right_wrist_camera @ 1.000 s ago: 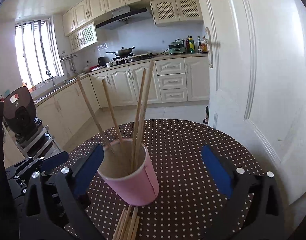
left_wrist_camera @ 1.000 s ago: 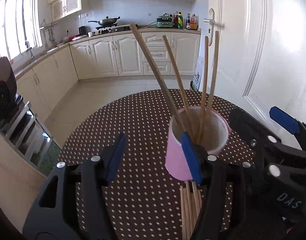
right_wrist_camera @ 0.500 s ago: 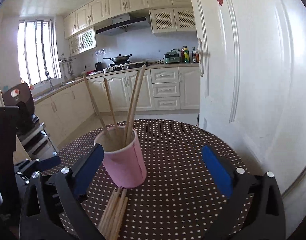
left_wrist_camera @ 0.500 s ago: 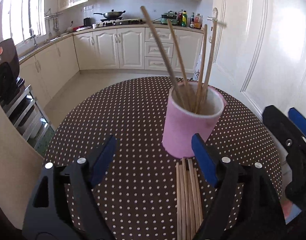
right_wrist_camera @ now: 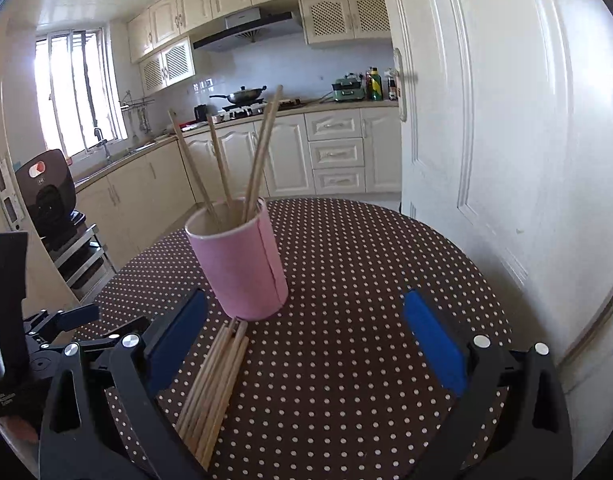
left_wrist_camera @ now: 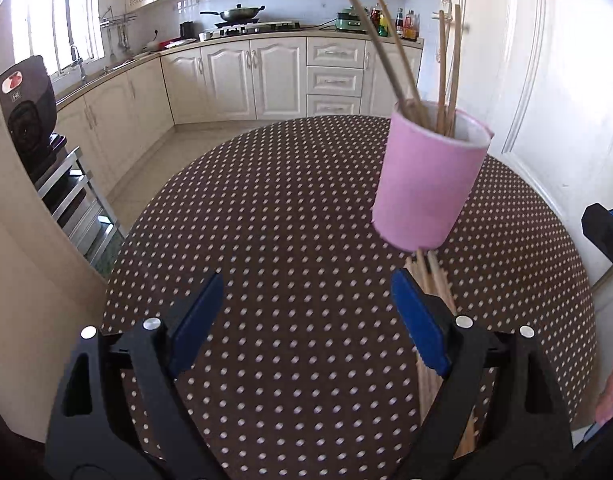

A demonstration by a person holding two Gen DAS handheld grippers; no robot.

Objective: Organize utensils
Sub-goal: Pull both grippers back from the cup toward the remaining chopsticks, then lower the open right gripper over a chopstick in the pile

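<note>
A pink cup stands upright on the round dotted table with several wooden chopsticks in it. It also shows in the right wrist view. A bundle of loose chopsticks lies flat on the table in front of the cup; in the left wrist view the bundle runs under my right finger. My left gripper is open and empty, left of the bundle. My right gripper is open and empty, with the bundle by its left finger.
The left gripper shows at the left edge of the right wrist view. A white door stands close to the table's right side. Kitchen cabinets and a metal rack lie beyond the table's far and left edges.
Both grippers have drawn back from the cup, which now stands farther off. The left gripper, close around the cup a second ago, is clear of it. More of the loose bundle shows.
</note>
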